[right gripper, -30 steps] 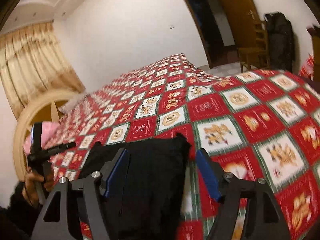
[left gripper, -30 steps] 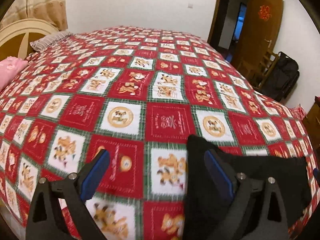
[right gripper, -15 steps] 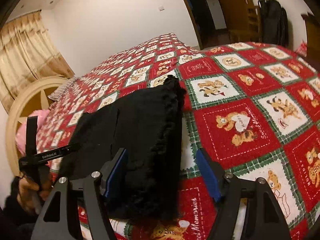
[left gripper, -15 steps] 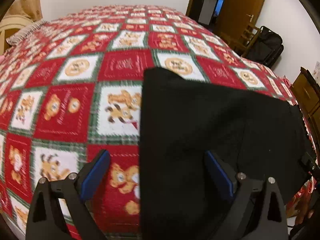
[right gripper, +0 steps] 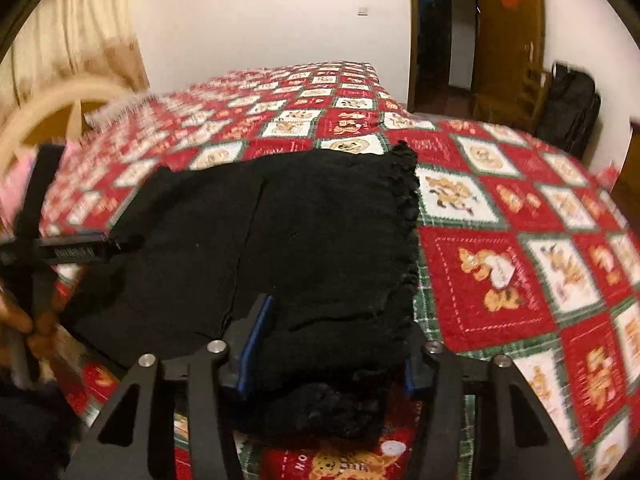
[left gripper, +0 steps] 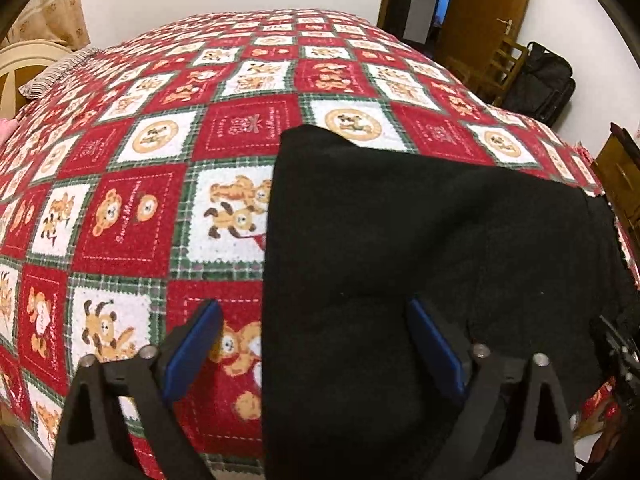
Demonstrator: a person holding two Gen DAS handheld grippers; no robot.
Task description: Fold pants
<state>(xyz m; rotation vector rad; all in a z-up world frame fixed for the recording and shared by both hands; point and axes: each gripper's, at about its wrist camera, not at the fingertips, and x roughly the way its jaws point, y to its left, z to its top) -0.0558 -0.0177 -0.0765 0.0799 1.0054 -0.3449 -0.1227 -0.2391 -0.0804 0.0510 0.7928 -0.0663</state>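
Black pants lie in a flat folded slab on the red patchwork bedspread near the bed's front edge. My left gripper is open; its left finger hangs over the bedspread and its right finger over the pants, above the cloth's left edge. In the right wrist view the pants fill the middle, with their frayed edge on the right. My right gripper has its jaws around the near, thick edge of the pants, with cloth bunched between the blue pads. The left gripper also shows at that view's left edge.
A cream headboard and a pink pillow are at the bed's left end. A wooden door, a chair and a black bag stand beyond the bed's far right side. A wooden cabinet is at the right.
My right gripper has dropped and moved forward onto the pants' near edge, and its jaws have narrowed around the cloth. My left gripper has pulled back a little and tilted up.
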